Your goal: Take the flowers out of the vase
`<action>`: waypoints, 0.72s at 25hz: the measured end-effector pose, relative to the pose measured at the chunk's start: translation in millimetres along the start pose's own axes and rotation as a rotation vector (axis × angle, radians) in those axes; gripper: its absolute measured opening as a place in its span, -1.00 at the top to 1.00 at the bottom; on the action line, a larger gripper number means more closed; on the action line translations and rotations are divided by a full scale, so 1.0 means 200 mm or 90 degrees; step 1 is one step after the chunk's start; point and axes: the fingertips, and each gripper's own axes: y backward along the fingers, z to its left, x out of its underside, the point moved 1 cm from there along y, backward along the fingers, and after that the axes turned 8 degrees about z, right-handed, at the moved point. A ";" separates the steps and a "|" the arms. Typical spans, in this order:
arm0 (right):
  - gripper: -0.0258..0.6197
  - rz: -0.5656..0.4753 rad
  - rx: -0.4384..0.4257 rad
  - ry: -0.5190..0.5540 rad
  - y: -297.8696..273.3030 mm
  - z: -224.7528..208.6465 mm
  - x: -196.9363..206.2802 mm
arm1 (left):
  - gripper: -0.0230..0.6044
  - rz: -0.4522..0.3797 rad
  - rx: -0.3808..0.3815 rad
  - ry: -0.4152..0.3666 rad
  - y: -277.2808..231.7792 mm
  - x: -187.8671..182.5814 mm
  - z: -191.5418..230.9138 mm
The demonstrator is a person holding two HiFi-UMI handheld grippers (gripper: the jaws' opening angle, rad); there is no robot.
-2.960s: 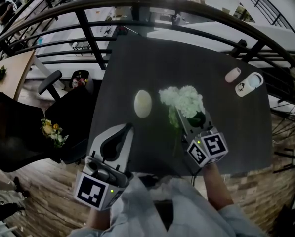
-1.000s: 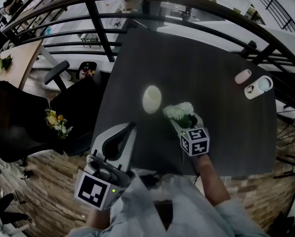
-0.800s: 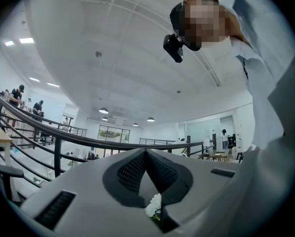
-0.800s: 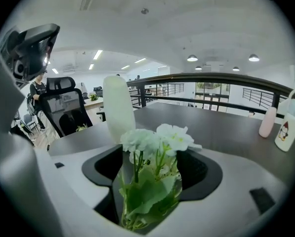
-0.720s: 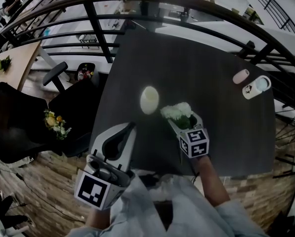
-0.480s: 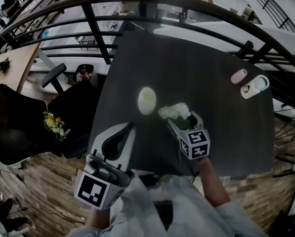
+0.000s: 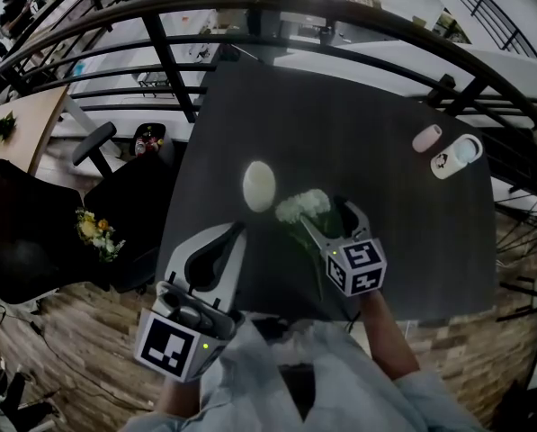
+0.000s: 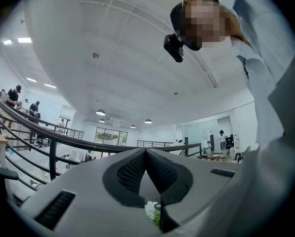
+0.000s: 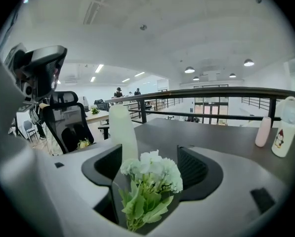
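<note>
**White flowers lie loose between the open right jaws**

The right gripper [image 7: 329, 216] has its jaws spread wide, just opened, with the pads clear of the flowers [image 7: 304, 209] between them. The bunch lies on the dark table [image 7: 385, 151], blooms pointing away and stems running back toward the person. The empty white vase [image 7: 259, 185] stands upright just to its left. The left gripper [image 7: 237, 229], clenched on nothing, is farther off.

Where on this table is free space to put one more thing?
The far half of the table, between the vase and the railing, is bare. So is the stretch between the flowers and the pink bottle. The near half is crowded.
</note>
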 end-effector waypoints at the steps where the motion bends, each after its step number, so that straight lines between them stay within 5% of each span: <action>1: -0.13 -0.009 -0.004 -0.001 0.01 0.01 -0.01 | 0.93 -0.003 0.003 0.003 0.00 -0.01 -0.01; 13: 0.00 -0.147 -0.052 0.000 0.25 0.13 -0.29 | 0.93 -0.012 0.012 0.003 0.02 -0.02 -0.06; 18: 0.27 -0.210 -0.048 0.001 0.40 0.17 -0.44 | 0.93 -0.016 0.018 0.001 0.02 -0.04 -0.11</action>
